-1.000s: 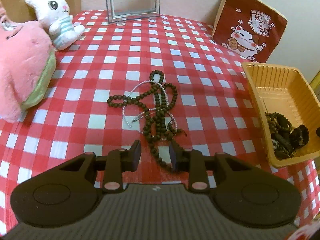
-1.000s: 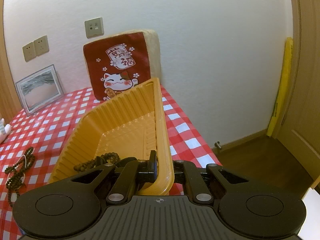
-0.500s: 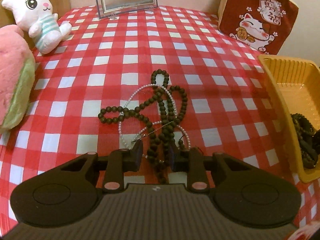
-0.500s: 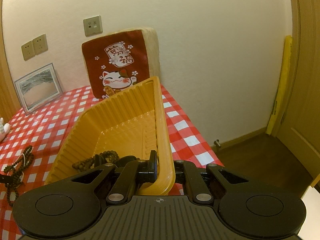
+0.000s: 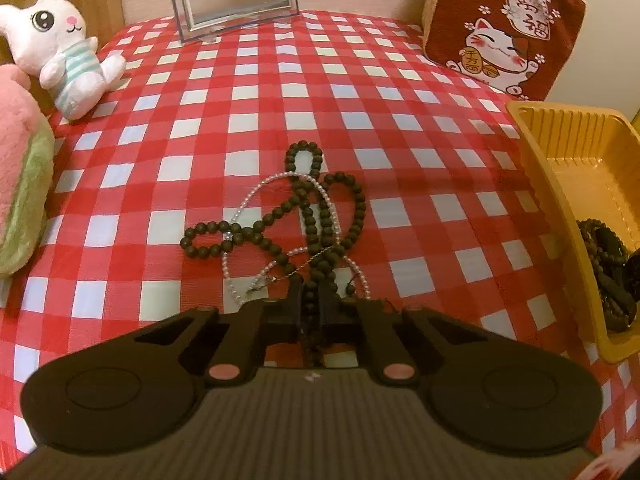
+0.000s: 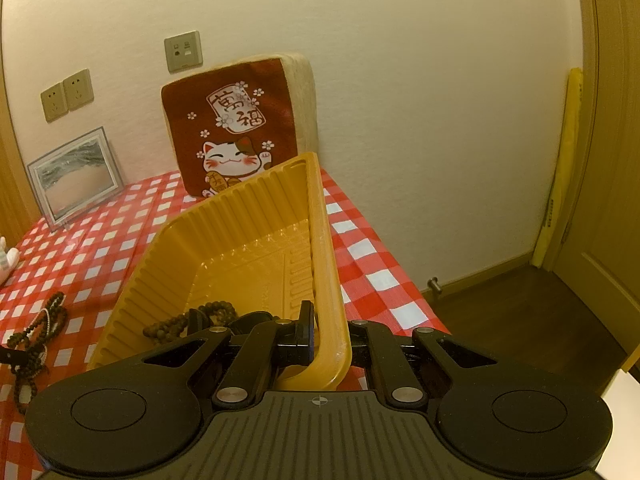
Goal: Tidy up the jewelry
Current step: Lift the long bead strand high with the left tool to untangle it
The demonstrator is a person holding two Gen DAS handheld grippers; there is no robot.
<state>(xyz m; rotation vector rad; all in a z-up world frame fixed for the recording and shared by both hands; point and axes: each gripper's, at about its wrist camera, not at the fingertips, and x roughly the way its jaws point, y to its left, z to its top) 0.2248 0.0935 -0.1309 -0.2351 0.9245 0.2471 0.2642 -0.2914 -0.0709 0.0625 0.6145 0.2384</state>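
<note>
Wall sockets (image 6: 66, 95) seen only from right wrist; plush rabbit (image 5: 64, 52) only from left. Left tool (image 5: 310, 304) just closed, clamped on dark bead strand (image 5: 316, 216); right tool (image 6: 326, 330) clamped on yellow tray (image 6: 320, 240) rim. Cushion (image 5: 500, 28) writing unreadable.

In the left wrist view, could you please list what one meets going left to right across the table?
Pink and green plush → white plush rabbit → dark wooden bead strand tangled with a white pearl necklace → yellow ribbed plastic tray.

1. Red-and-white checked cloth (image 5: 280, 92) over the bench: smooth, faint sheen.
2. Ribbed yellow plastic tray (image 6: 256, 216): glossy.
3. Dark round-bead necklace (image 5: 352, 216): matt, wood-like.
4. White plush rabbit (image 5: 64, 56): soft pile.
</note>
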